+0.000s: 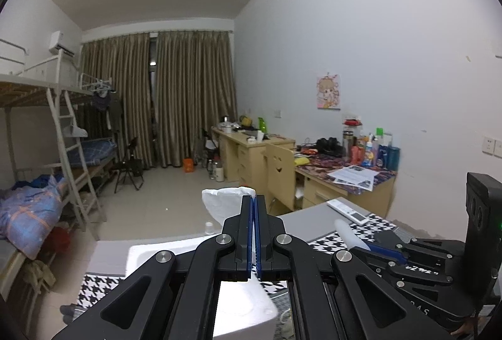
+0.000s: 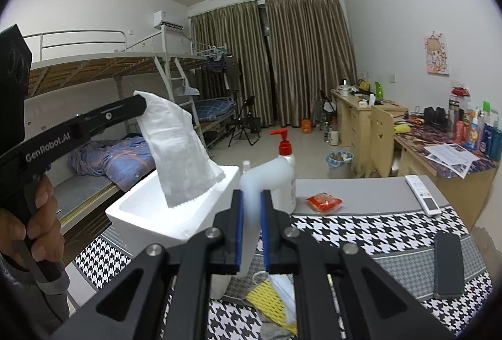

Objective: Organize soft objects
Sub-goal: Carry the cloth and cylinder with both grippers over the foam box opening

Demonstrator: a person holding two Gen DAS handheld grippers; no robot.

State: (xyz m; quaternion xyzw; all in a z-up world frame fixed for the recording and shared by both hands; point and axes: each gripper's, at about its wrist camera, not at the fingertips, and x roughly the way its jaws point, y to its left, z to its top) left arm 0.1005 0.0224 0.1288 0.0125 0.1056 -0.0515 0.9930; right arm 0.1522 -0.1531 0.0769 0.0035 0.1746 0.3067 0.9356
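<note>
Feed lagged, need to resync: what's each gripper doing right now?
Left gripper: shut on the white packet, lifted over the foam box.
Right gripper: shut on a translucent white soft piece.

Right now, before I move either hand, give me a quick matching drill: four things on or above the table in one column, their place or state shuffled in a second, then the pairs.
Things:
1. white packet
2. pump bottle
3. remote control
4. red snack pack

Places or states:
A. lying flat at the table's far right edge
B. hanging from the left tongs over the foam box
C. lying on the grey strip just right of the bottle
D. standing upright beside the foam box

Pairs: 1-B, 2-D, 3-A, 4-C
</note>
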